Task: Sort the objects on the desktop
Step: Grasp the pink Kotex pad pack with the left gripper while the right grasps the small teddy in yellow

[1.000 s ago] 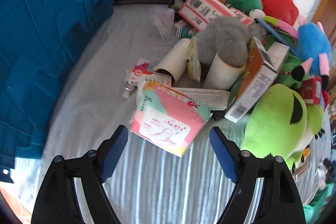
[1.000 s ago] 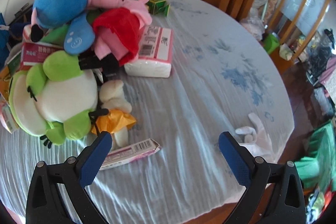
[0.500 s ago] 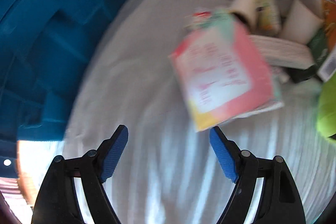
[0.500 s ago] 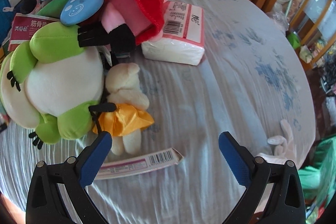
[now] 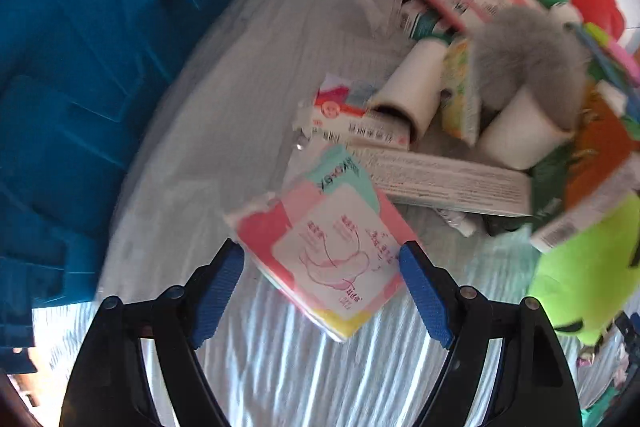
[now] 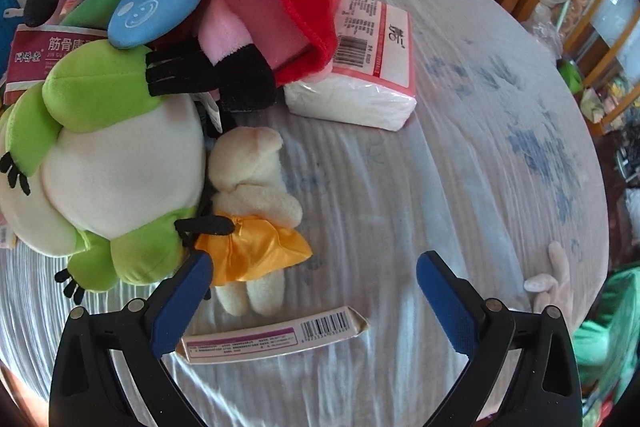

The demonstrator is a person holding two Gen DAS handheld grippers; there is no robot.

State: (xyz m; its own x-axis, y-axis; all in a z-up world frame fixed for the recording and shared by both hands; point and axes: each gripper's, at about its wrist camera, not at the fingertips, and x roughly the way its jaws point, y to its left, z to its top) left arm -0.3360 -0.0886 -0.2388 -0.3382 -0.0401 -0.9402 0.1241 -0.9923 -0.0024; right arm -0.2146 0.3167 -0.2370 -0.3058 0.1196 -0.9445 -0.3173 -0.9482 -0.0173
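Note:
In the left wrist view my left gripper [image 5: 322,289] is open, its blue pads either side of a pink and white soft packet [image 5: 328,247] lying on the striped cloth, not clamped. Behind it is a heap of boxes, a long white box [image 5: 444,183], paper tubes [image 5: 408,95] and a grey fluffy toy [image 5: 528,55]. In the right wrist view my right gripper [image 6: 314,297] is open over a cream plush doll in a yellow skirt [image 6: 248,211] and a flat purple-striped box [image 6: 276,341].
A blue crate [image 5: 88,67] stands at the left. A green and white plush frog [image 6: 100,163], a red and pink plush [image 6: 272,11] and a tissue pack [image 6: 360,67] lie behind the right gripper. The table edge [image 6: 592,227] curves at the right, with a small cream toy [image 6: 554,279] near it.
The left gripper swung left, then came back and closed in on the pink packet, now between its pads. The right gripper moved forward toward the cream doll and flat box.

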